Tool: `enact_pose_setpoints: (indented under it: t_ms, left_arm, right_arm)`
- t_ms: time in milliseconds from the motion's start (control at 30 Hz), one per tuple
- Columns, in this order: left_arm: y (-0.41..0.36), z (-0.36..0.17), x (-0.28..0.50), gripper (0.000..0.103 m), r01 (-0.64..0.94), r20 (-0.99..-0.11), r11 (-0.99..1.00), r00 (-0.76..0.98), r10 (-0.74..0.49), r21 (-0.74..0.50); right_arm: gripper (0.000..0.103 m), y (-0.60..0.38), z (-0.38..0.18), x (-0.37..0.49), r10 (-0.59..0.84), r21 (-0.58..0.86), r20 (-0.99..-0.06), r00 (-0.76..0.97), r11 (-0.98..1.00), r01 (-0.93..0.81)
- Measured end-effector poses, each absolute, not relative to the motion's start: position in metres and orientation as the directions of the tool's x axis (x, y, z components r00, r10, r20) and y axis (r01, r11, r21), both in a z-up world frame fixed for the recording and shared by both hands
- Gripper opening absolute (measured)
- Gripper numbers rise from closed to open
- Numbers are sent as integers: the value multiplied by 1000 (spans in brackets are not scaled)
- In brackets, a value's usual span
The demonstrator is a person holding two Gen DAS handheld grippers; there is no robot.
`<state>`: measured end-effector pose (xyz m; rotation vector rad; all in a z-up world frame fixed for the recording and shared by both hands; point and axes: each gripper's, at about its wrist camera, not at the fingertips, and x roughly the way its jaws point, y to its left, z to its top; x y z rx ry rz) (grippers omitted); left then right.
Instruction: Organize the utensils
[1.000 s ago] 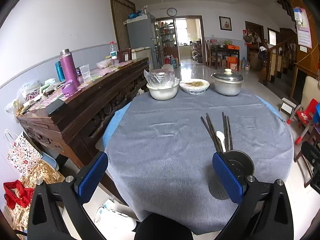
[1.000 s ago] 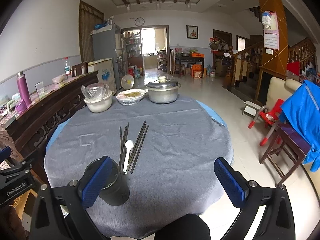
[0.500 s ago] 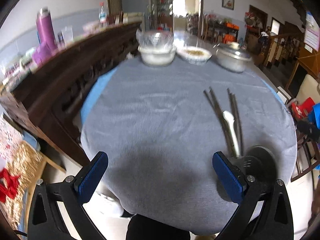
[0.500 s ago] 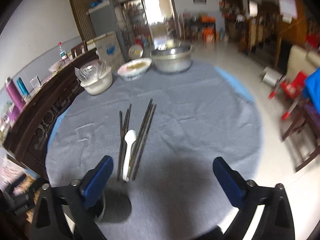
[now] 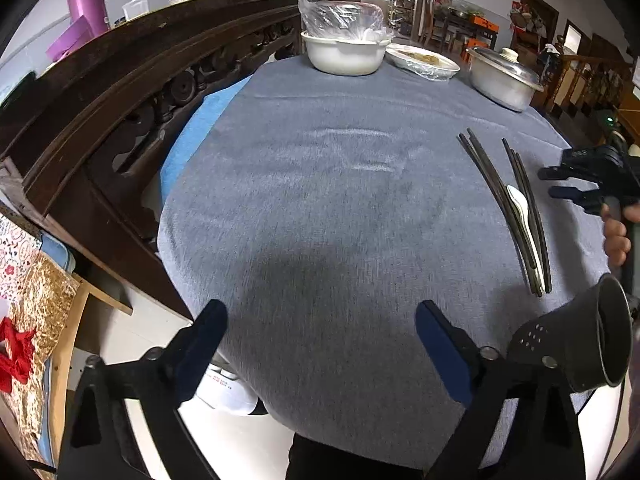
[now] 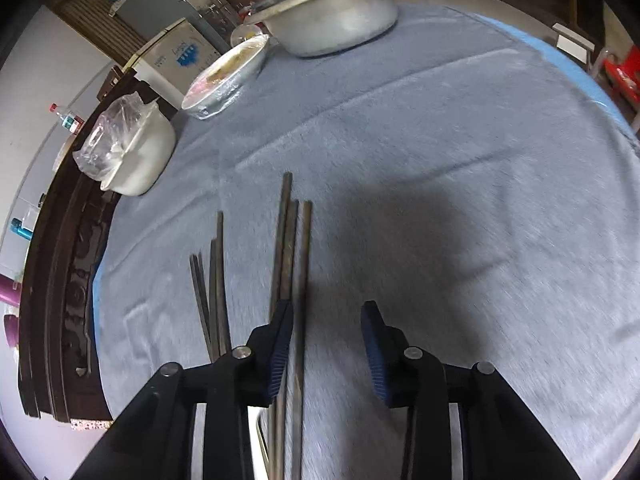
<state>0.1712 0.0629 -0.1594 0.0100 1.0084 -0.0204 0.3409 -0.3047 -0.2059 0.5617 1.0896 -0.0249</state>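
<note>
The dark chopsticks (image 5: 506,208) lay in two loose bundles on the grey tablecloth (image 5: 320,200), with a white spoon (image 5: 522,210) between them, all well on the near side of the lidded metal pot (image 5: 502,78). The black perforated utensil holder (image 5: 576,344) stood at the near end of the chopsticks, by the table's edge.

The right gripper (image 6: 326,340) was low over the bundle farther from the white bowl (image 5: 346,54), its jaws parted though not wide, holding nothing. One blue pad (image 6: 280,344) sat over that bundle; one chopstick ran between the pads, the others lay under or outside the left pad. Whether the pad touched the sticks could not be told. The left gripper (image 5: 320,344) hung spread wide and empty above bare cloth, beside the holder.

The step in hand looked like the first pickup, with nothing yet in the holder as far as the view showed. To do it well, the right tongs would probably need shifting toward the bowl side so the whole bundle fell inside the gap, then lowering until the tips met the cloth before closing. Gripping near the sticks' middle should keep them level. The soft cloth might bunch, so a slow squeeze seemed wise. The left gripper could steady the holder.
</note>
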Motion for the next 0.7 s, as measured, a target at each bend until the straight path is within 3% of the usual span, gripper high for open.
enact_pose_setpoints:
  t_ms: [200, 433, 467, 700]
  left_arm:
    - [50, -154, 199, 81, 83, -839, 997, 543, -38, 8]
    - [24, -152, 269, 60, 164, -874, 985, 470, -123, -51]
    - [16, -153, 283, 58, 177, -881, 983, 455, -130, -53]
    - [-45, -167, 364, 58, 229, -935, 964, 295, -199, -133]
  right_arm:
    - [29, -293, -210, 368, 193, 360, -855, 482, 890, 281]
    - [18, -266, -206, 383, 12, 99, -914, 405, 976, 195]
    - [11, -265, -208, 386, -8, 74, -920, 391, 978, 194]
    - [9, -295, -214, 385, 44, 124, -936, 351, 970, 210]
